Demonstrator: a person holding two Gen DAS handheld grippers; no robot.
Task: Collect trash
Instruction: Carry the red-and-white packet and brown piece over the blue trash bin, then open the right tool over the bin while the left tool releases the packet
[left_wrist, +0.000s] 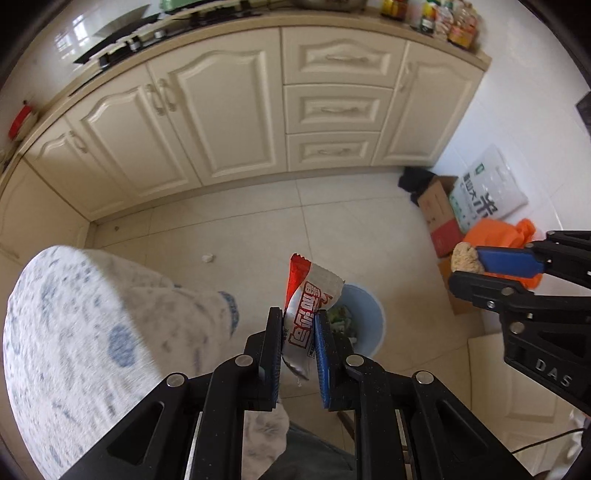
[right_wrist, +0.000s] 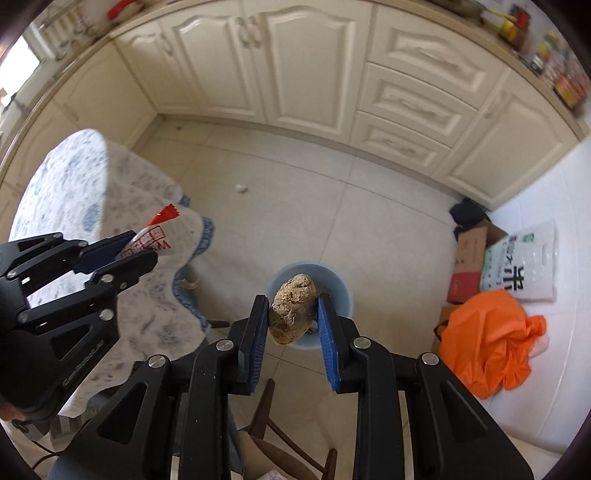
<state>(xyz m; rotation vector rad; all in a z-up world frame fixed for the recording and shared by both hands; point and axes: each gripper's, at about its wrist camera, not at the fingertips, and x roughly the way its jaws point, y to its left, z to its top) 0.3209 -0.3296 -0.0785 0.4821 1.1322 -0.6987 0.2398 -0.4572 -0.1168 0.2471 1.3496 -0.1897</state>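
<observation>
Your left gripper (left_wrist: 298, 332) pinches a red-and-silver foil snack wrapper (left_wrist: 308, 295); your right gripper (right_wrist: 292, 314) clamps a crumbly tan food lump (right_wrist: 291, 306) (both above the pale blue plastic bin (right_wrist: 338, 291)).

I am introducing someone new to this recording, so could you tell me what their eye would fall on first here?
First, the two loads: the left gripper pinches a red and silver wrapper, and the right gripper clamps a brown lump. Both hang over a blue bin on the tiled floor. After that, the orange bag by the boxes at right.
</observation>
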